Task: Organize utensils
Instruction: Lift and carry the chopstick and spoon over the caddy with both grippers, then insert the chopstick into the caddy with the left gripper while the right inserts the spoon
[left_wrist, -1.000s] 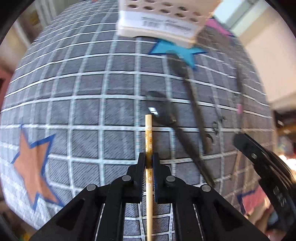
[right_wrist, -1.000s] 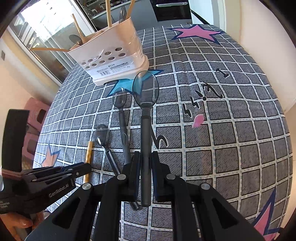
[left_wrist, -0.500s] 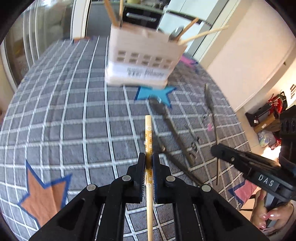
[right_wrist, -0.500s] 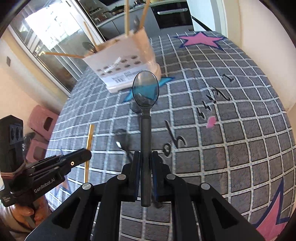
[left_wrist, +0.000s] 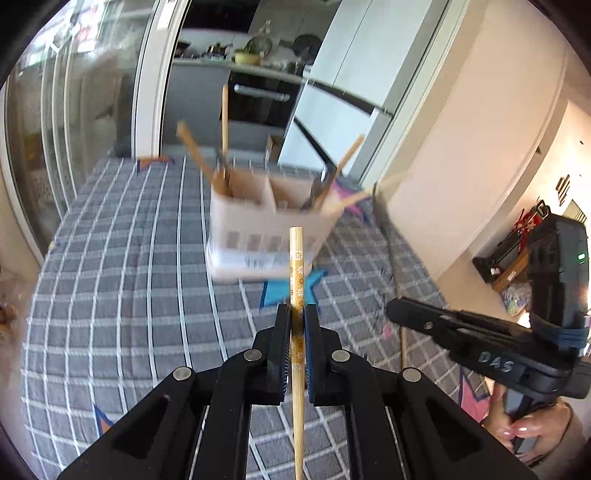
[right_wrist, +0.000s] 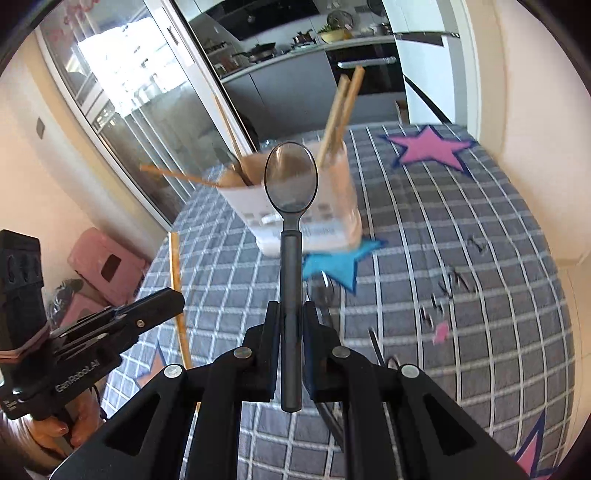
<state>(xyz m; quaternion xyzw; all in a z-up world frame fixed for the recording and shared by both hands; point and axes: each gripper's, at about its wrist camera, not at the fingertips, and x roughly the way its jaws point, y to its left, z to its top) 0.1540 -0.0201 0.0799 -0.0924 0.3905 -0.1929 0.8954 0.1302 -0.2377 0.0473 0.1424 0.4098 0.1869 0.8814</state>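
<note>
My left gripper (left_wrist: 294, 314) is shut on a bamboo chopstick (left_wrist: 296, 266) with a flower pattern, held in the air pointing at the white utensil holder (left_wrist: 258, 236). My right gripper (right_wrist: 290, 310) is shut on a dark grey spoon (right_wrist: 291, 184), bowl up, in front of the same holder (right_wrist: 332, 221). The holder stands on the far part of the checked tablecloth and holds several chopsticks and a dark utensil. In the right wrist view the left gripper (right_wrist: 162, 302) shows at lower left with its chopstick (right_wrist: 177, 280). In the left wrist view the right gripper (left_wrist: 406, 314) shows at right.
The grey checked tablecloth (left_wrist: 129, 277) bears coloured stars, a blue one (right_wrist: 332, 262) just in front of the holder. Dark utensils (right_wrist: 376, 343) lie on the cloth below my right gripper. A wall runs along the right. Pink stools (right_wrist: 107, 262) stand left of the table.
Both grippers have risen and tilted up from the cloth with their utensils. The view has swung from the tabletop to the holder and the kitchen behind it.
</note>
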